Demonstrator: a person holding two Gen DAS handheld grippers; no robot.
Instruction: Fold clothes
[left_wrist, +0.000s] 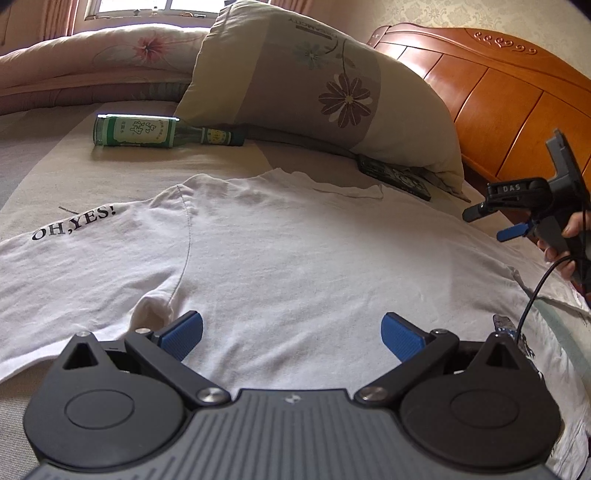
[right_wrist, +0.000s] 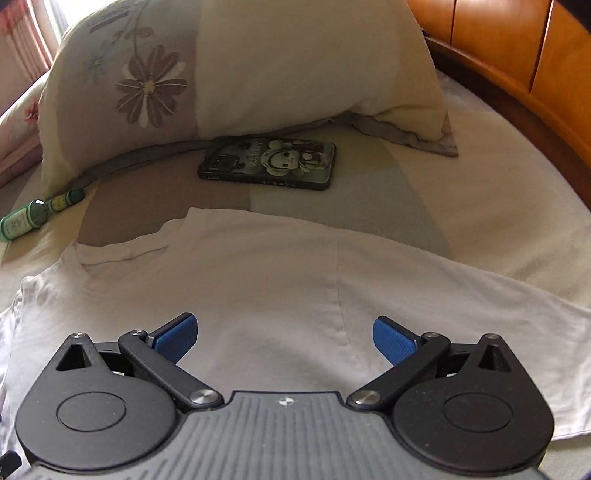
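Both sets of jaws stand wide apart and empty: the left gripper (left_wrist: 291, 334) at the bottom of its frame, the right gripper (right_wrist: 285, 338) likewise. The shirt (left_wrist: 288, 251) lies flat on the bed (right_wrist: 498, 206) directly under and ahead of both, collar away, its long axis running up the frame; one sleeve stretches to the left edge in the left view, the other to the right edge in the right view, each nearer its own gripper. Beyond the collar lie a phone (right_wrist: 267, 162) and a bottle (left_wrist: 166, 132) against the pillow (left_wrist: 314, 81), clear of the cloth, so probably nothing blocks a sleeve fold
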